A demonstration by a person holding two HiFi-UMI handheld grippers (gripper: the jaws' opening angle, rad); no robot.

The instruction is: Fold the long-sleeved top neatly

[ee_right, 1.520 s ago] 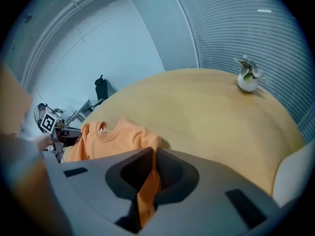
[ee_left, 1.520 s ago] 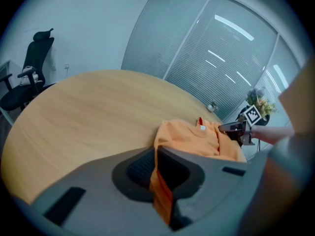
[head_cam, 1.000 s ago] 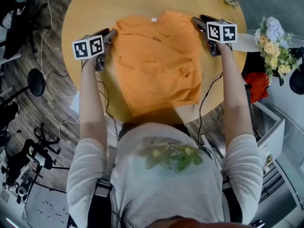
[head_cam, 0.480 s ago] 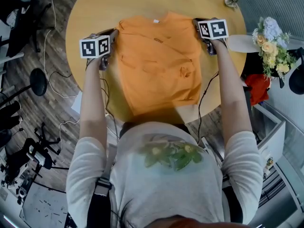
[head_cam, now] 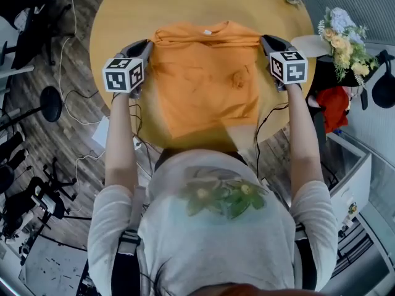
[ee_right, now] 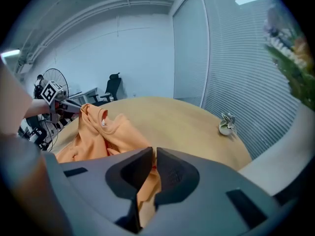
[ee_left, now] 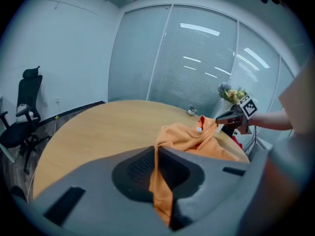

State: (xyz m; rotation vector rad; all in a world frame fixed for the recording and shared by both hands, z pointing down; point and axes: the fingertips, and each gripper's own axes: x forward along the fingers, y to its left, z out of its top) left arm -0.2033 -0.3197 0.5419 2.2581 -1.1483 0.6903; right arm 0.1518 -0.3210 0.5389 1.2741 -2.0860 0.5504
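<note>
Stretching from left tongs (head_cam: 147, 44) to right tongs (head_cam: 265, 39) is the orange top (head_cam: 203, 82); both just closed, pinching its shoulders.

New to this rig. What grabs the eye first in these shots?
The bright orange top spread on the round wooden table stands out first. The left gripper and right gripper hold its two far corners, one at each side; their jaws have just been closing and now pinch the cloth. A bouquet shows at the upper right, beside the table.
</note>
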